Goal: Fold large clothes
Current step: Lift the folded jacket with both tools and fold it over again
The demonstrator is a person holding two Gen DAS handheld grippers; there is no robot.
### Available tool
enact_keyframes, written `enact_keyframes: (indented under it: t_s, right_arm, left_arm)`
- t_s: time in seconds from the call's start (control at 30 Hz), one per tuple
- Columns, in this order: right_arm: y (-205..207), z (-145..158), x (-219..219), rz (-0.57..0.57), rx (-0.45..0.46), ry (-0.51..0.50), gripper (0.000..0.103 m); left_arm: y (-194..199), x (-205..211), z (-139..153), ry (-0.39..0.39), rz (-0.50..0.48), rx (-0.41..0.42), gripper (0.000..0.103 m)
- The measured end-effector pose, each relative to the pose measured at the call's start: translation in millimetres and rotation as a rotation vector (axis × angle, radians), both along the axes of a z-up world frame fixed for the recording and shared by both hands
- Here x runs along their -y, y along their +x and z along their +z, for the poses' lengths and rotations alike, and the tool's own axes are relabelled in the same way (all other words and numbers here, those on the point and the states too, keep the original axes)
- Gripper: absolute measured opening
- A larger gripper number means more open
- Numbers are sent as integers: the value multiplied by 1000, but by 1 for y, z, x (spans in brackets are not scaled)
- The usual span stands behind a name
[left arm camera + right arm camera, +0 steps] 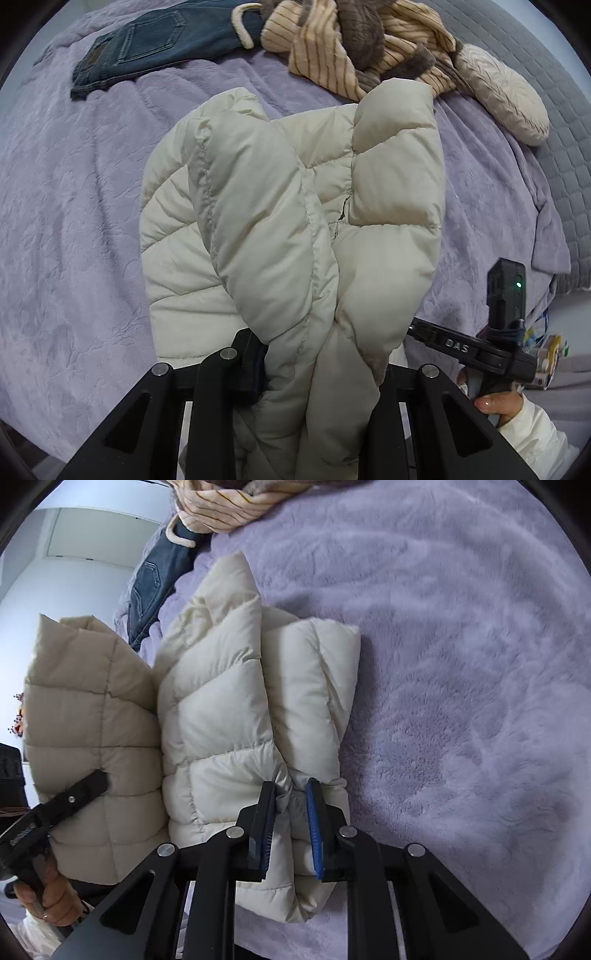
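Cream quilting: a puffy jacket (221, 716) is being folded on a lilac blanket (461, 664) spread over the bed, with its near end raised off the blanket.
Left tongs (317, 373): a thick bunch of the jacket's padding is being gripped between the jaws, which are standing fairly wide around the bulk.
Right tongs (291, 827): the jaws are being held partly apart around a folded edge; whether the blue pads (314, 830) are pressing the fabric cannot be told.
Risk of slipping: the smooth shell is likely being squeezed on air-filled padding, so it may be pulled free if tugged.
Risk of springing open: the fold may be undone by the padding once it is let go.
Risk of snagging: the jeans (147, 48) and the striped heap (351, 48) may be dragged if the jacket is swept far.
Containers: none are being shown.
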State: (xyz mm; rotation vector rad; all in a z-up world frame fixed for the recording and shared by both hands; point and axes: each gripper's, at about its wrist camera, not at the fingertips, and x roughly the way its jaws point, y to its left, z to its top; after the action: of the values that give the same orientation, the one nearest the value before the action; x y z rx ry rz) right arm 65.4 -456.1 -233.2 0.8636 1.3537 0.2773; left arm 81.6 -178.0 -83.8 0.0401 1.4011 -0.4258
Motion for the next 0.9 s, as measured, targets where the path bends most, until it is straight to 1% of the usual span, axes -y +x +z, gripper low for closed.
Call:
enact_keyframes:
  t_s: [0.03, 0.07, 0.1, 0.13, 0.2, 0.27, 0.37, 0.43, 0.47, 0.5, 0.53, 0.57, 0.6, 0.7, 0.77, 0.83, 0.9]
  right_arm:
    - [1, -11, -1, -7, -9, 24, 18]
    - [5, -21, -3, -19, -18, 51, 18]
    - [9, -29, -3, -27, -26, 77, 18]
    - [12, -36, -3, -33, -32, 101, 19]
    - [13, -45, 0, -30, -38, 124, 19]
    - [13, -47, 4, -12, -41, 136, 19]
    - [14, -40, 18, -12, -47, 149, 19]
    - [7, -28, 40, -47, -38, 149, 20]
    - [3, -22, 53, -76, -30, 159, 23]
    - [0, -15, 68, -105, -17, 166, 36]
    - [-3, -5, 81, -134, 6, 168, 43]
    - [-2, 3, 93, -153, 35, 174, 54]
    - [-1, 15, 101, -158, 74, 192, 55]
    - [11, 48, 108, -95, 186, 283, 55]
    - [25, 63, 94, -18, 228, 316, 55]
    - [39, 68, 76, 44, 233, 356, 55]
    - [51, 63, 62, 96, 210, 374, 54]
  left_arm:
    - [-2, 9, 0, -2, -28, 5, 44]
    - [-5, 18, -1, -19, -56, 5, 53]
    - [-8, 26, -2, -43, -83, 3, 68]
    - [-12, 35, -3, -75, -115, 1, 78]
    - [-21, 51, -5, -143, -187, -9, 85]
    - [-29, 66, -10, -165, -264, -15, 86]
    - [-39, 78, -17, -132, -341, 10, 86]
    - [-41, 82, -19, -115, -365, 19, 86]
    - [-43, 84, -20, -103, -377, 26, 86]
    - [-45, 85, -22, -89, -391, 36, 86]
    - [-48, 87, -24, -71, -406, 52, 86]
    - [-51, 90, -25, -55, -421, 67, 86]
    - [-54, 91, -25, -41, -435, 77, 86]
    - [-61, 95, -27, -14, -462, 99, 86]
    - [-63, 97, -27, 1, -472, 112, 86]
    - [-66, 99, -27, 17, -482, 126, 86]
    - [-70, 100, -25, 31, -489, 140, 86]
